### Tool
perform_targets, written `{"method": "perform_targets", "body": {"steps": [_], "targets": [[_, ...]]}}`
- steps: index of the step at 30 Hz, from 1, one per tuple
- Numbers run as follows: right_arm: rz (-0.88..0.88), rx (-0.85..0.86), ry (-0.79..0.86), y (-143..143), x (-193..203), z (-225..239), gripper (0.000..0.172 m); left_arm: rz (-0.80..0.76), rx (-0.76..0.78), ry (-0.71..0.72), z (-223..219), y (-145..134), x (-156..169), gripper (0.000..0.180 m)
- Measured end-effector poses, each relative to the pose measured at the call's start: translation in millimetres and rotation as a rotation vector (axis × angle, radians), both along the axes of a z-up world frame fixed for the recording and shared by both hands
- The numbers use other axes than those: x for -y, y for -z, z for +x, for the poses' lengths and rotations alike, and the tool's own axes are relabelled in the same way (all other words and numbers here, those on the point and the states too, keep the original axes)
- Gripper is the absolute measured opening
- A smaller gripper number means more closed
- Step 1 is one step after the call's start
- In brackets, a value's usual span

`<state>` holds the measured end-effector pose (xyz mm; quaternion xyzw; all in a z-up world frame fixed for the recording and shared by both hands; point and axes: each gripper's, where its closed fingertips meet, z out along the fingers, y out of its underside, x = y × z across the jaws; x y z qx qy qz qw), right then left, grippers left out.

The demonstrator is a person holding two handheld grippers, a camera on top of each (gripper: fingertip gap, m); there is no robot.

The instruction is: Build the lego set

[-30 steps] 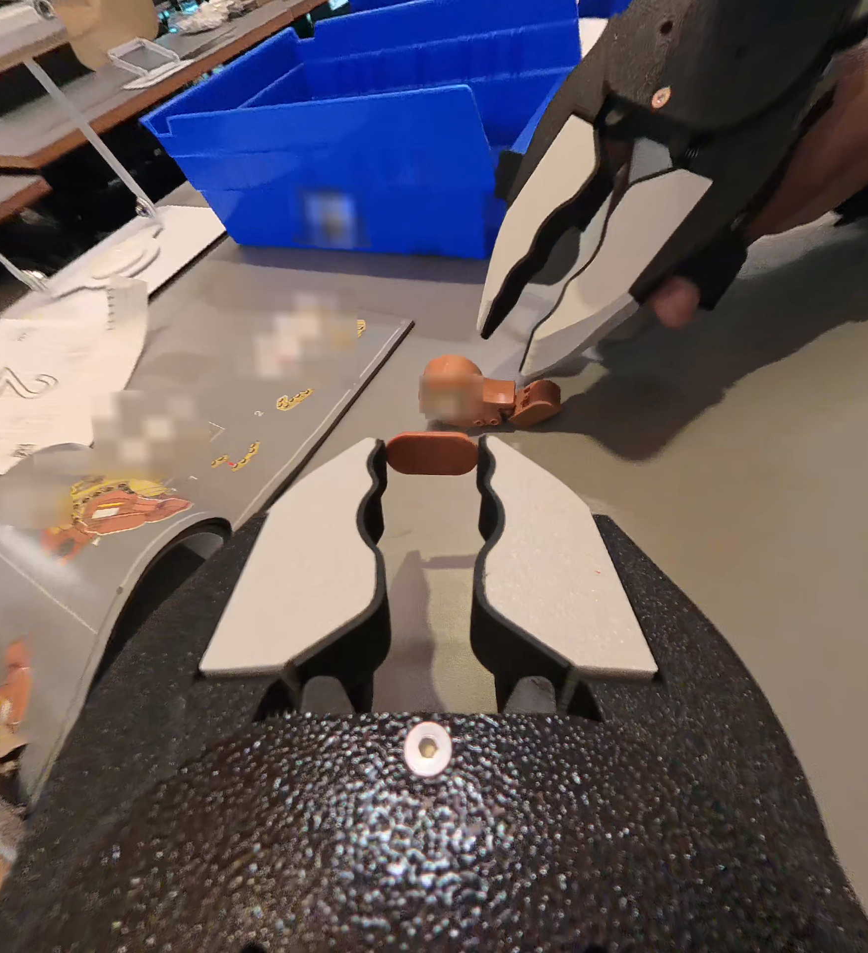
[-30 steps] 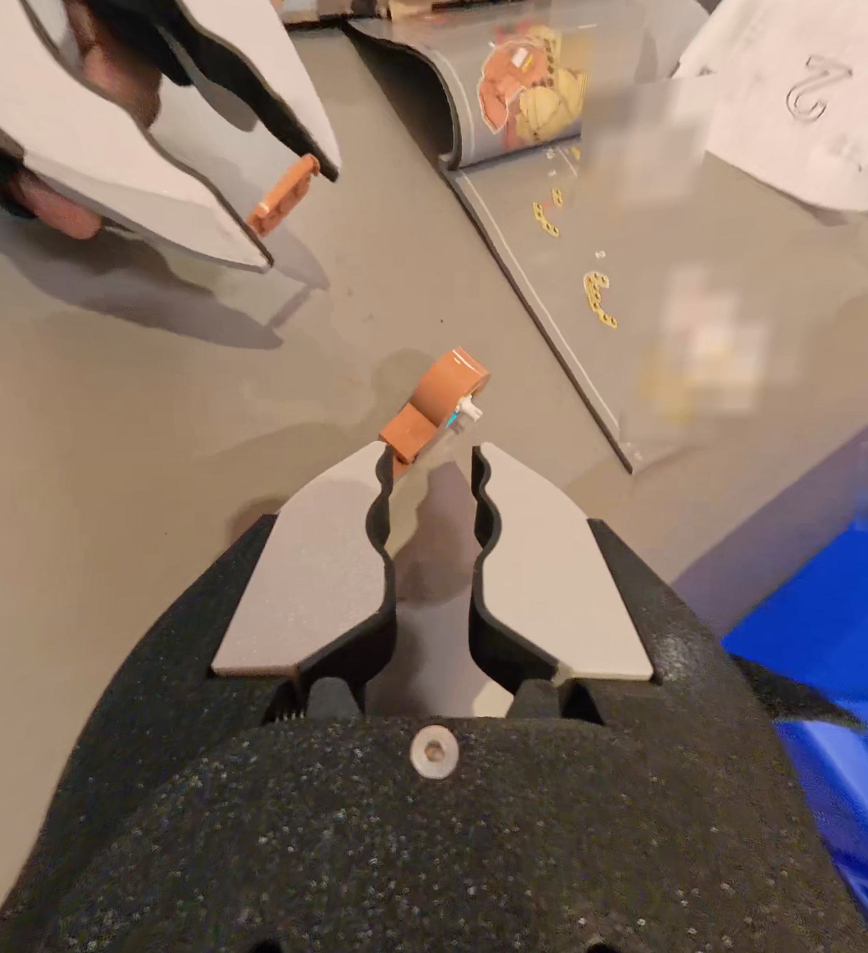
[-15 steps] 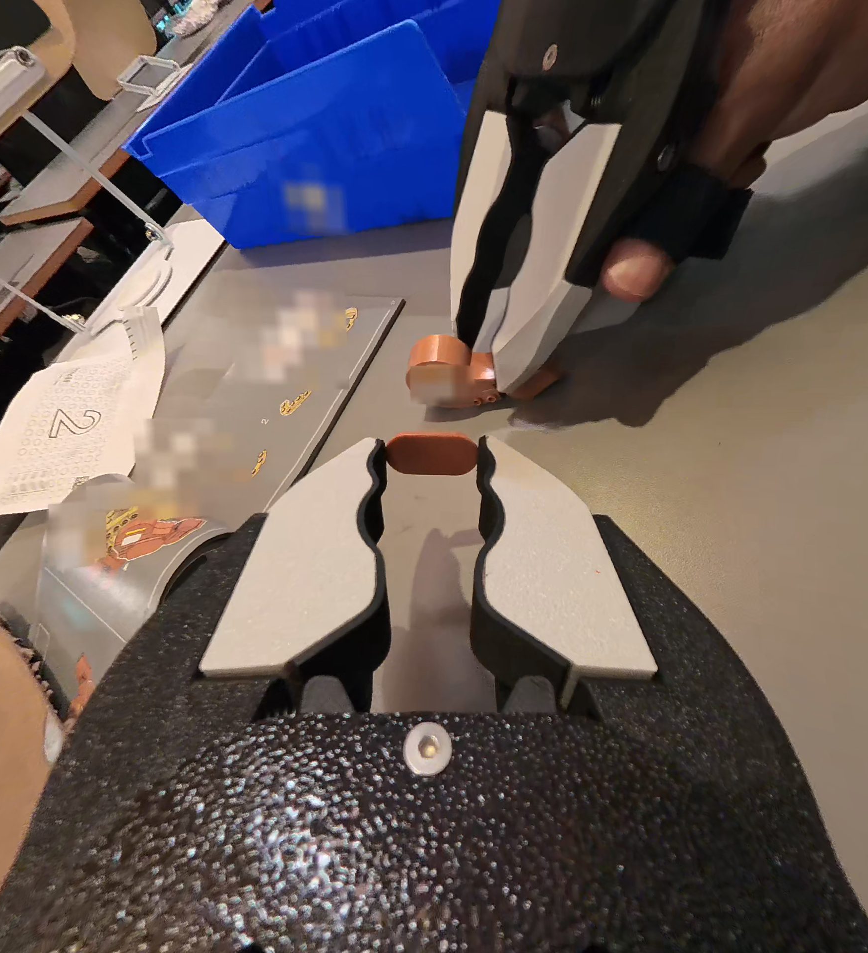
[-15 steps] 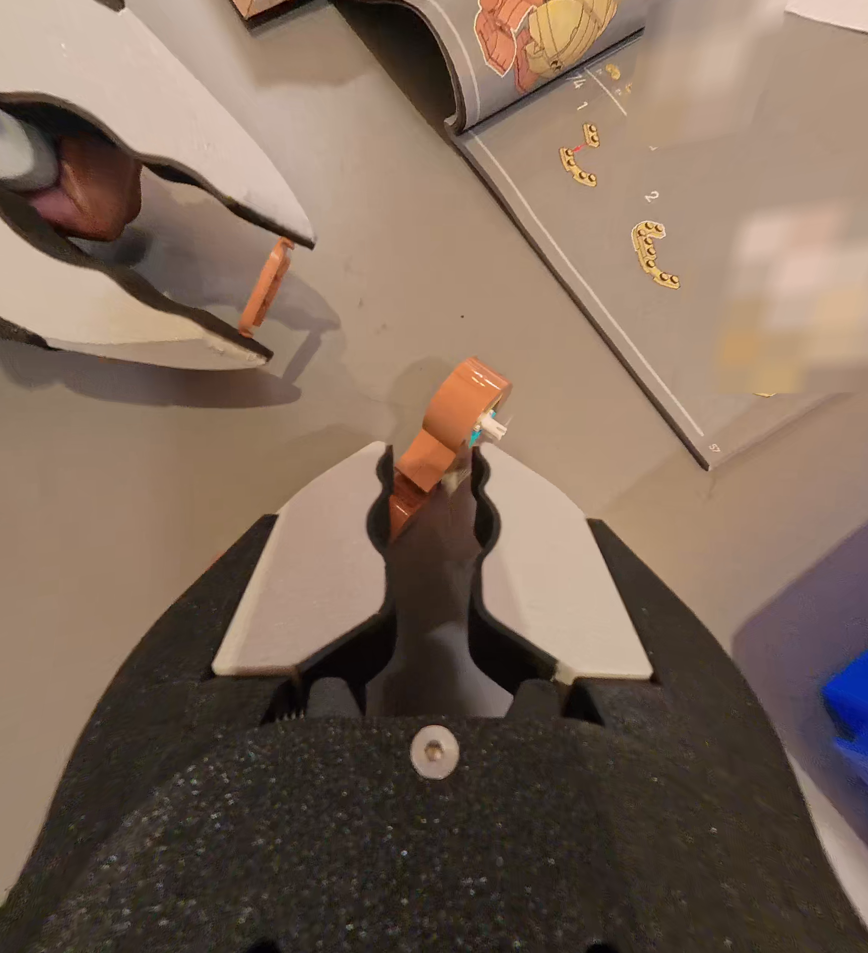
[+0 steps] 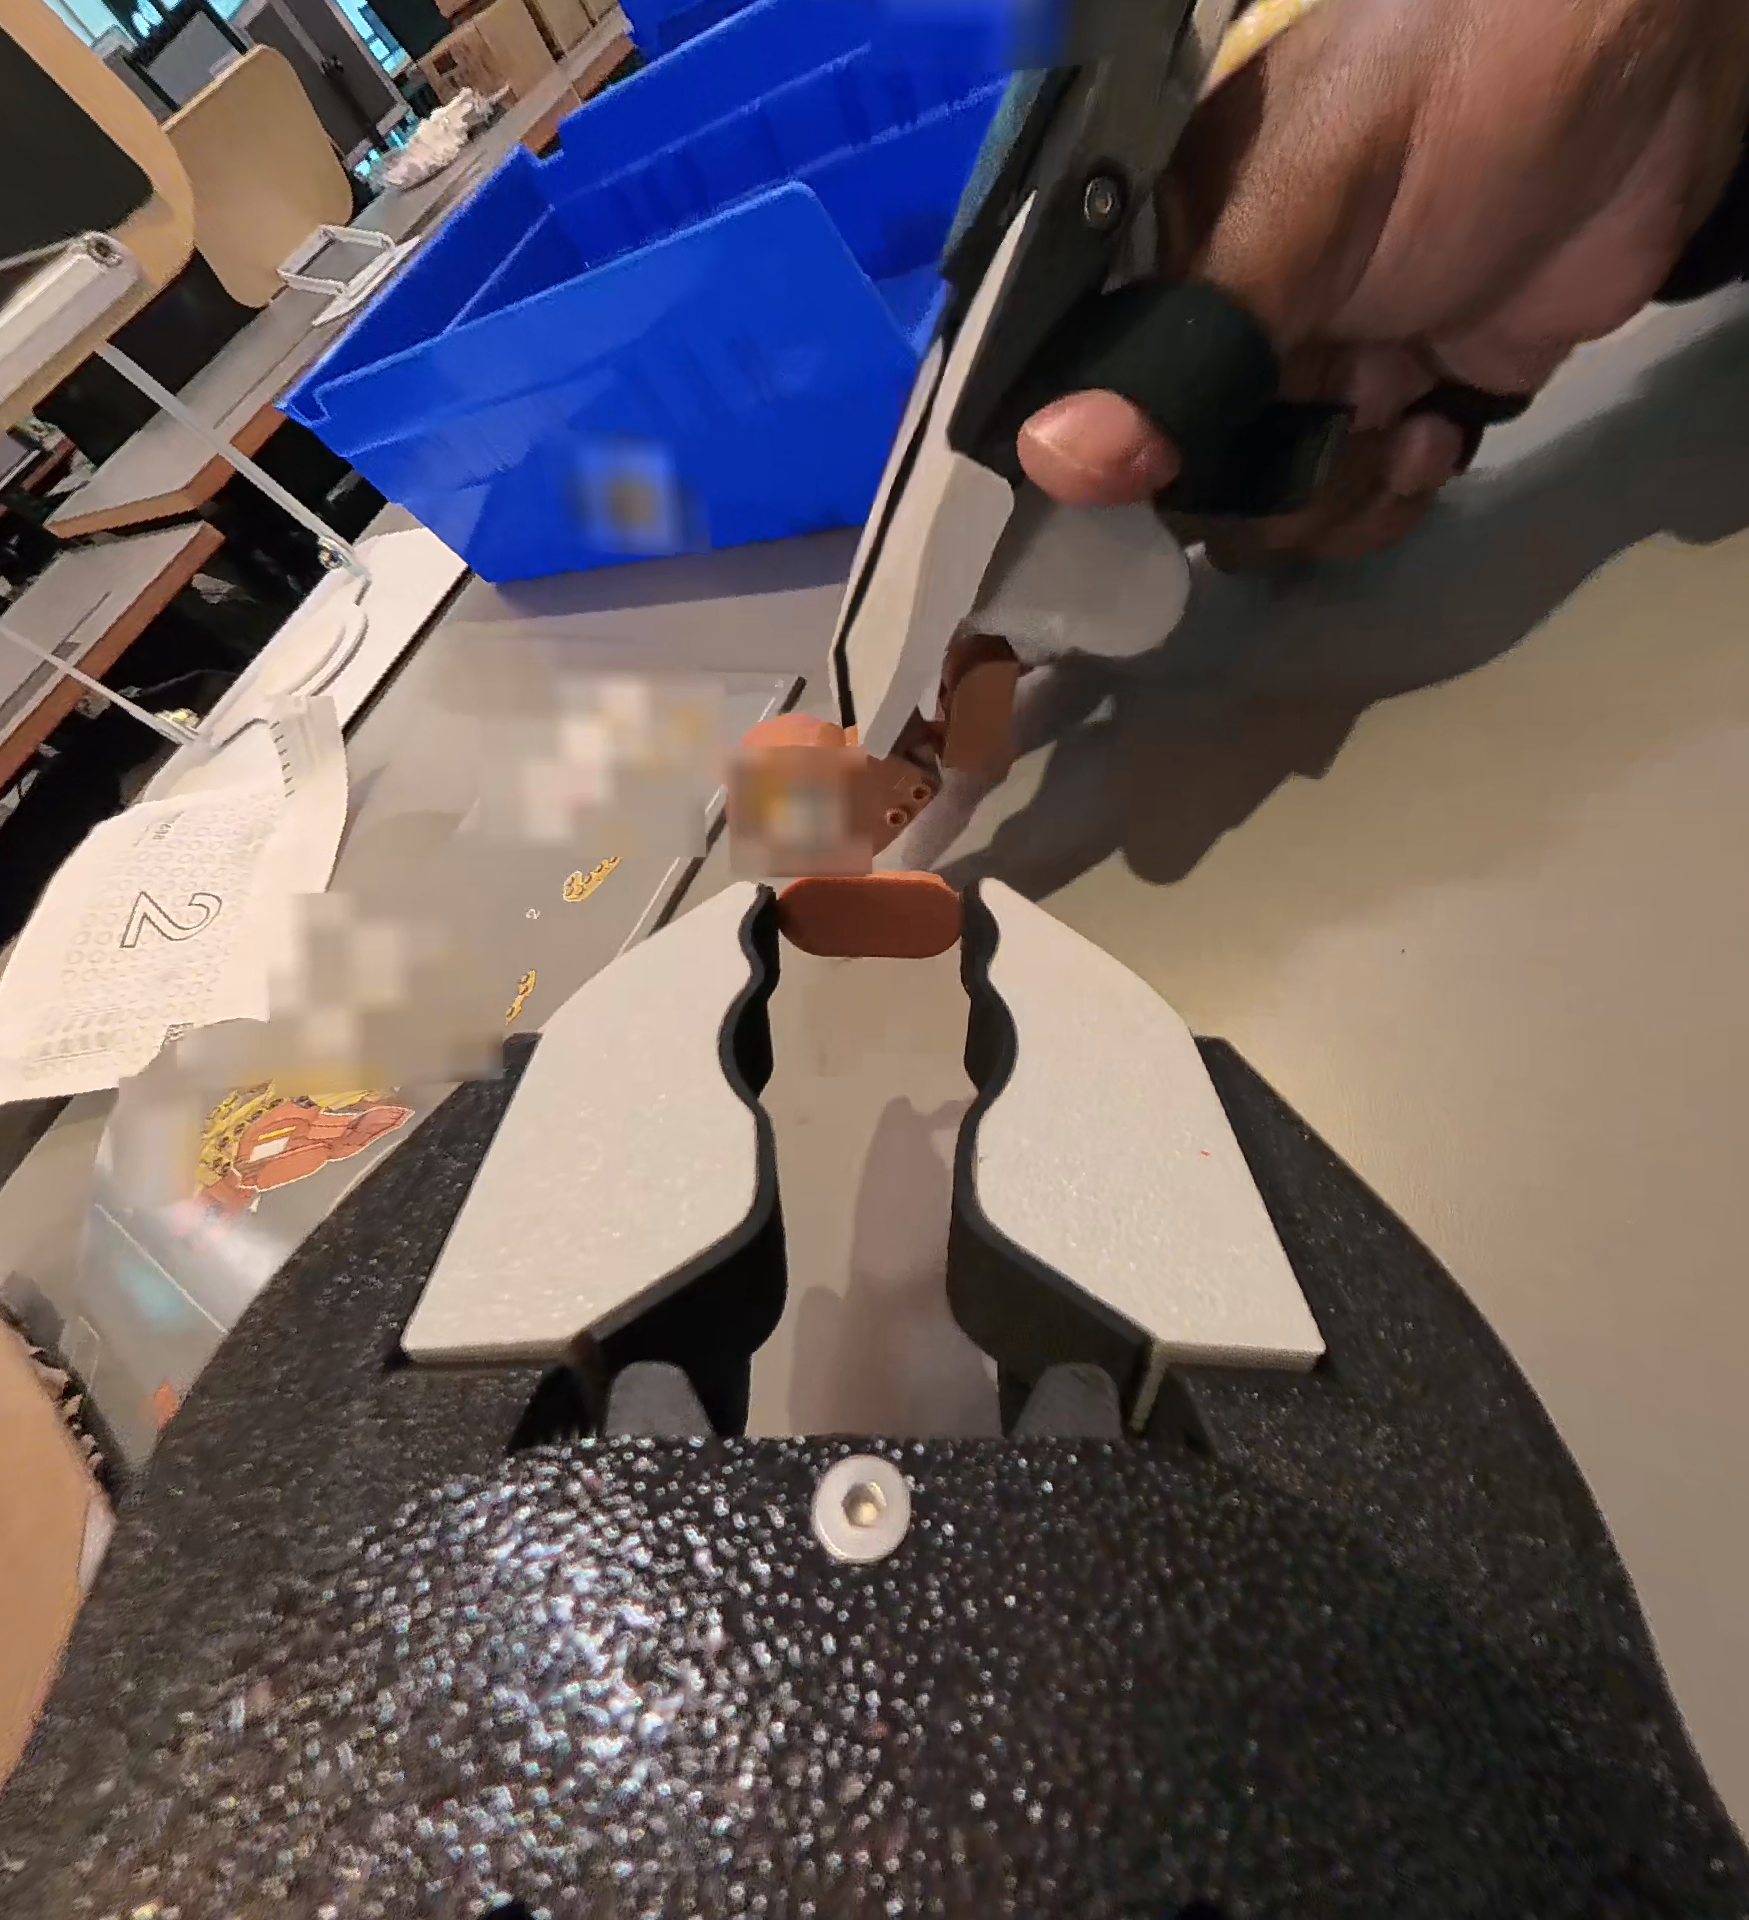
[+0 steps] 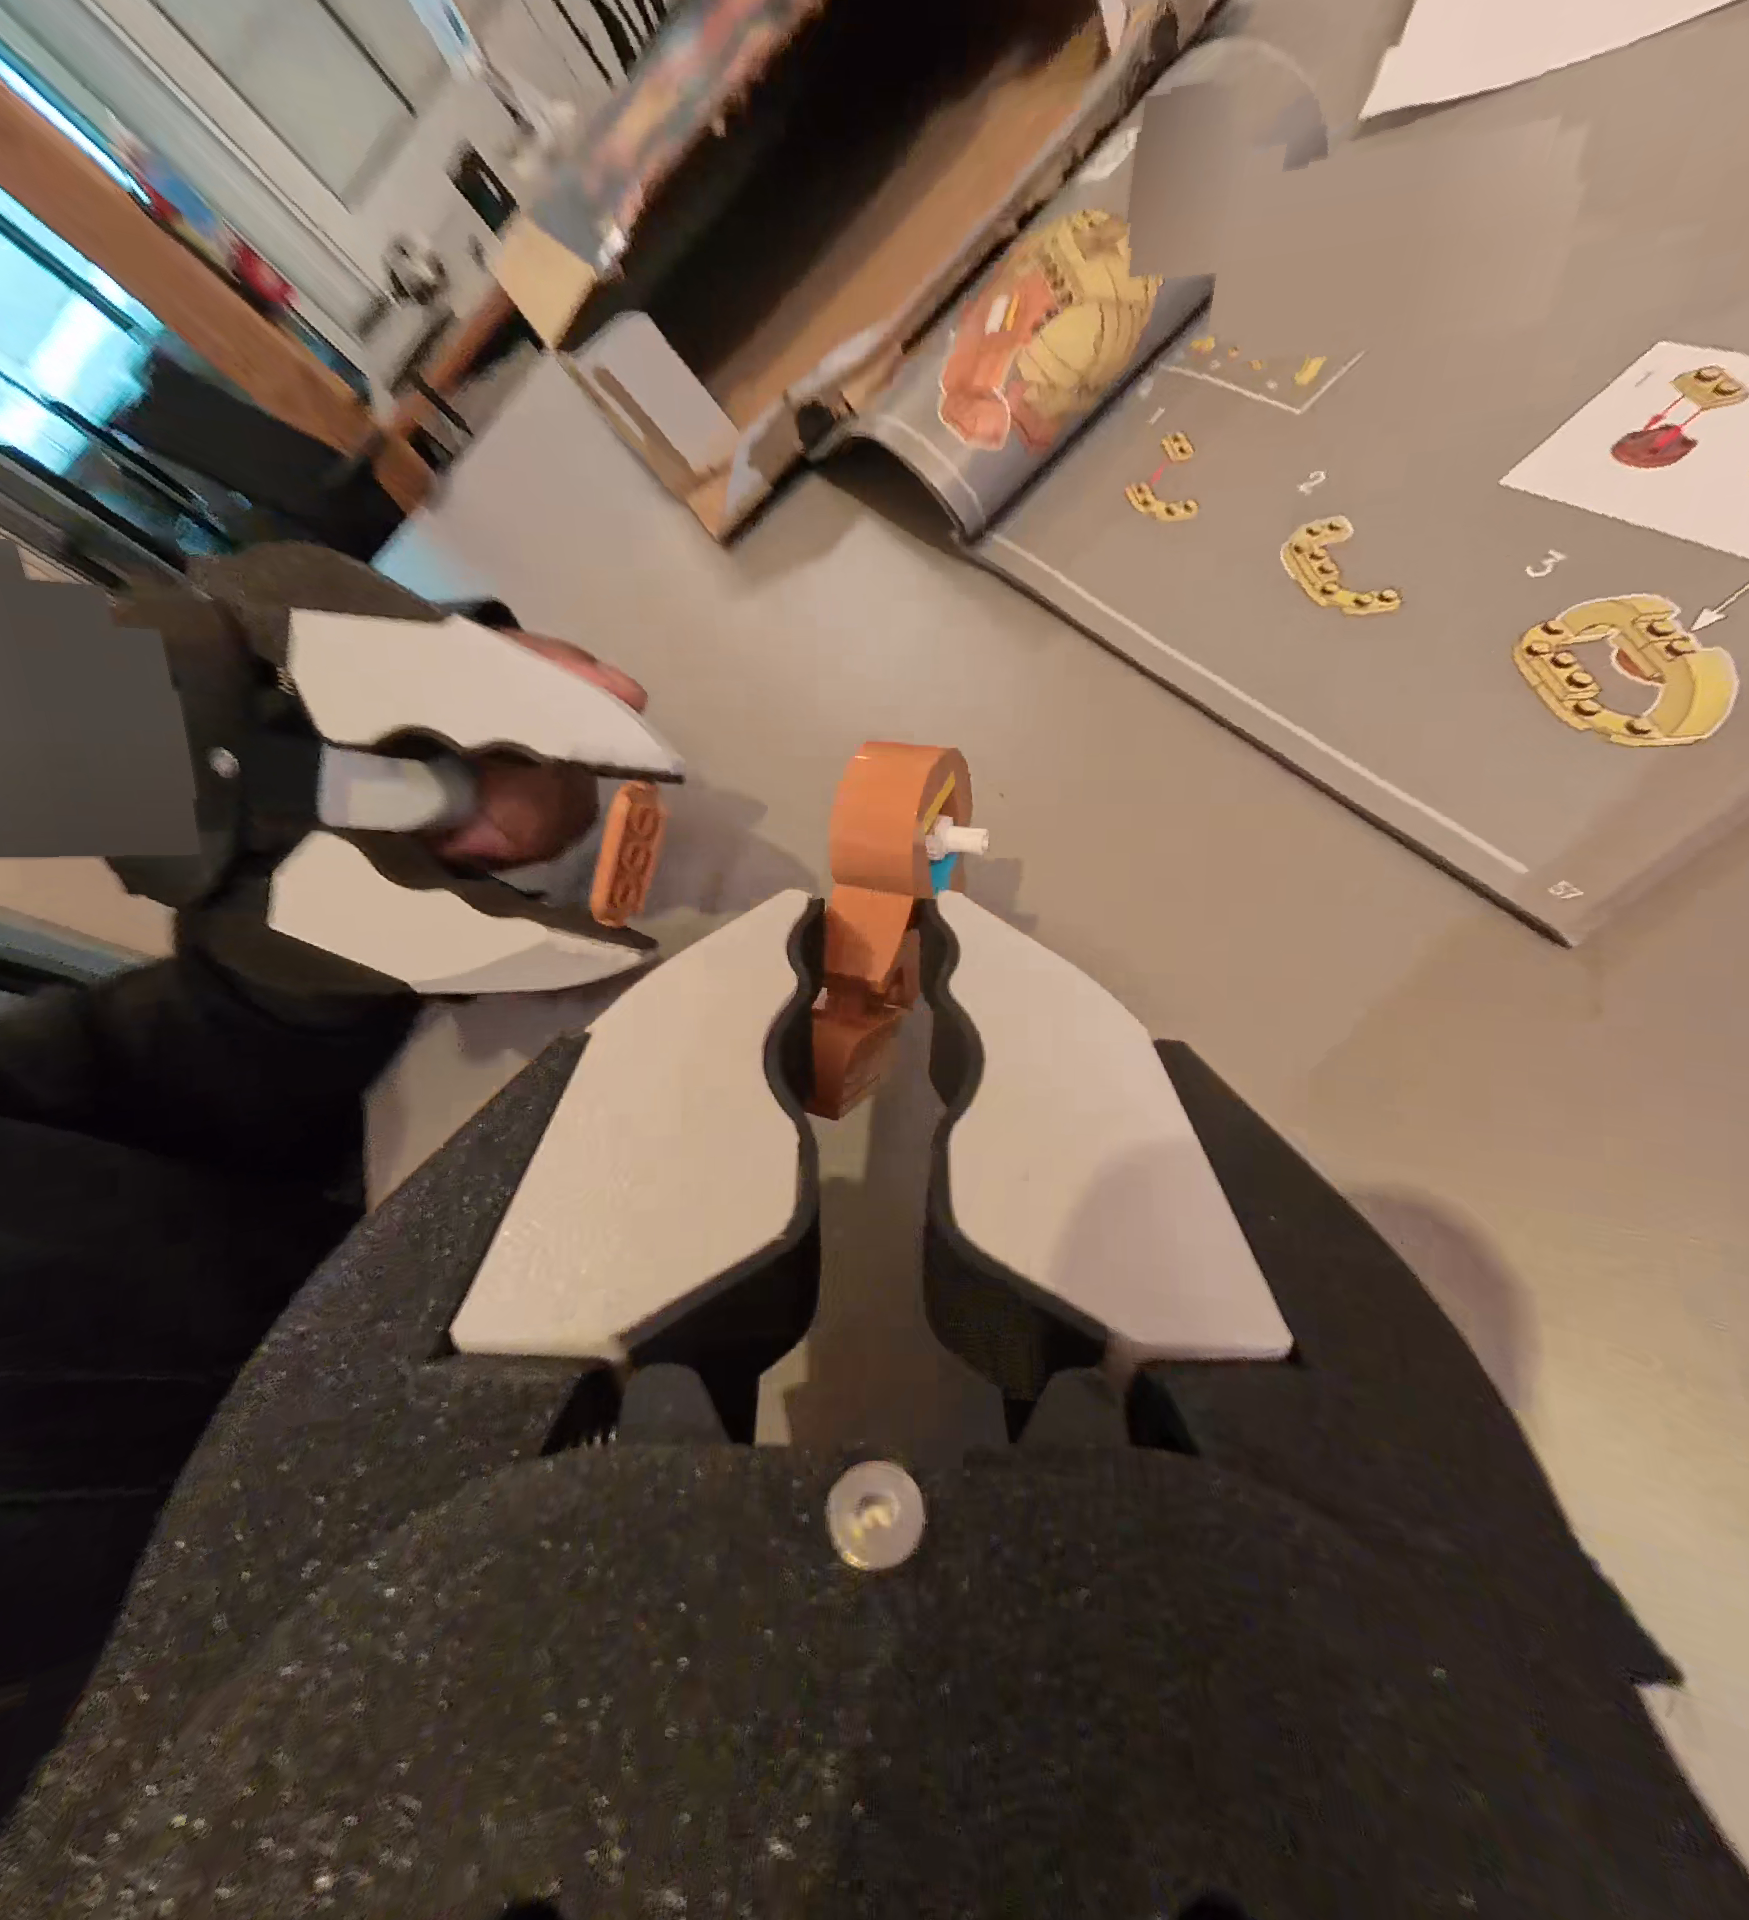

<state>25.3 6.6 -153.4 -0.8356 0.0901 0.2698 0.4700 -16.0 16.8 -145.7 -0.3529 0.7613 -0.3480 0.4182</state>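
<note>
My left gripper is shut on a small flat brown brick plate, held crosswise between its fingertips; the plate also shows in the right wrist view, studs facing out. My right gripper is shut on a brown brick assembly with a round drum end and a white peg, lifted off the grey table. In the left wrist view the right gripper holds the assembly just beyond the plate. The two parts are close but apart.
An open instruction booklet lies on the table to the left in the left wrist view. A white printed sheet lies beside it. Blue bins stand behind. A person's hand holds the right gripper. The grippers' ends are close to 5 cm from one another.
My right gripper has closed on the brown assembly and lifted it off the table, tilting it upright. My left gripper kept its hold on the plate and came nearer to the assembly.
</note>
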Motion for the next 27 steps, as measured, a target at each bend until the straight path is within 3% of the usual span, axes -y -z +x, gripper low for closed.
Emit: {"method": "perform_targets", "body": {"steps": [12,27], "targets": [[0.379,-0.43,0.002,-54.9,-2.1,-8.9,0.017,-0.318,0.074,-0.099,11.5,-30.6,-1.2,0.033],[0.395,-0.41,0.015,-55.5,-2.7,-14.8,0.016,-0.256,0.131,-0.139,18.3,-40.7,1.6,0.033]]}}
